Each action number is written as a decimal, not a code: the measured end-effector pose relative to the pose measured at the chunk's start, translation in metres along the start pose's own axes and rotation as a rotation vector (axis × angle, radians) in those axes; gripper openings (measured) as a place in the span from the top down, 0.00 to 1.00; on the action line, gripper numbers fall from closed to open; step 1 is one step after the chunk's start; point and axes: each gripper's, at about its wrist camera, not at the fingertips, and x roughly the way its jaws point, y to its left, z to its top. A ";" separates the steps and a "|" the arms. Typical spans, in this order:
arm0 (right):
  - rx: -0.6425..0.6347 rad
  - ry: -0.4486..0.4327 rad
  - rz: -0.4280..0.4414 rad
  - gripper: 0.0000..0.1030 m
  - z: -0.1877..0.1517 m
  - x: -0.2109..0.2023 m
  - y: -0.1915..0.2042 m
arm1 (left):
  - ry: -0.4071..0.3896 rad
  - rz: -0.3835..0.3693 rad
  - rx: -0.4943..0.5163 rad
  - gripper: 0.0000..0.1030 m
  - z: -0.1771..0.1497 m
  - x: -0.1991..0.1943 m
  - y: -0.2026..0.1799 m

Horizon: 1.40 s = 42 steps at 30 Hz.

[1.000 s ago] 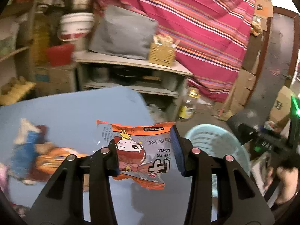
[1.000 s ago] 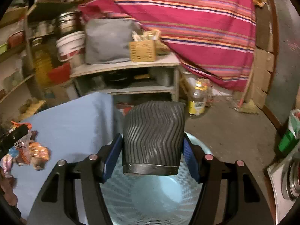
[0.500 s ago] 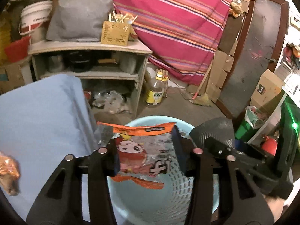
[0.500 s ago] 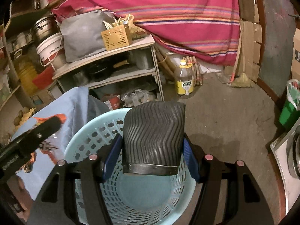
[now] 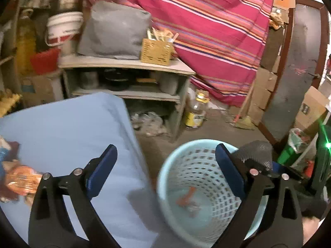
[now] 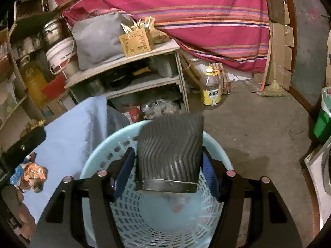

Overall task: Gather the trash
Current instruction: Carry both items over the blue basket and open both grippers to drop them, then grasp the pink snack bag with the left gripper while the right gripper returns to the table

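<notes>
Your left claw (image 5: 165, 165) stands wide with nothing between its blue pads; its jaws have just been opening, and the orange snack wrapper (image 5: 187, 199) it carried now lies on the floor of the pale blue perforated plastic basket (image 5: 186, 165). The claw hangs tilted downward, its left finger over the blue-covered desk (image 5: 62, 128) and its right finger over the basket's rim. A heap of crumpled orange and blue wrappers (image 5: 18, 177) is on the desk at the far left. Your right claw (image 6: 168, 173) points down into the same basket with the black ribbed paper cup (image 6: 169, 155) between its pads; its jaws have just been opening too, a gap shows on the left side of the cup, and the right pad's contact cannot be told. The cup's mouth faces the camera, its base is away. On the floor beyond stands a clear oil bottle with a yellow label (image 6: 211, 88); its writing is too small to read.
</notes>
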 end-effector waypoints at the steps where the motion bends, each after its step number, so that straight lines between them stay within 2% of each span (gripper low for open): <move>1: 0.004 -0.009 -0.005 0.17 0.000 -0.002 0.002 | -0.010 0.016 0.005 0.08 -0.001 -0.006 0.004; 3: -0.001 -0.029 -0.031 0.14 0.000 -0.005 0.006 | -0.026 0.041 0.014 0.07 -0.002 -0.017 0.011; 13: -0.046 -0.050 -0.082 0.11 -0.008 -0.017 0.036 | -0.069 0.157 0.007 0.05 -0.021 -0.087 0.075; 21: -0.071 -0.088 -0.059 0.11 -0.018 -0.035 0.077 | -0.070 0.295 -0.040 0.05 -0.045 -0.147 0.166; 26: -0.146 -0.111 -0.060 0.11 -0.027 -0.040 0.114 | -0.024 0.341 -0.104 0.05 -0.058 -0.172 0.238; 29: -0.153 -0.105 -0.039 0.11 -0.031 -0.038 0.132 | -0.013 0.411 -0.135 0.05 -0.068 -0.183 0.286; 34: -0.222 -0.085 -0.031 0.11 -0.044 -0.030 0.170 | 0.061 0.468 -0.208 0.05 -0.094 -0.183 0.357; 38: -0.283 -0.063 -0.029 0.11 -0.055 -0.021 0.201 | 0.121 0.436 -0.276 0.05 -0.108 -0.171 0.389; 42: -0.307 -0.043 -0.016 0.11 -0.062 -0.014 0.225 | 0.173 0.419 -0.250 0.06 -0.121 -0.160 0.402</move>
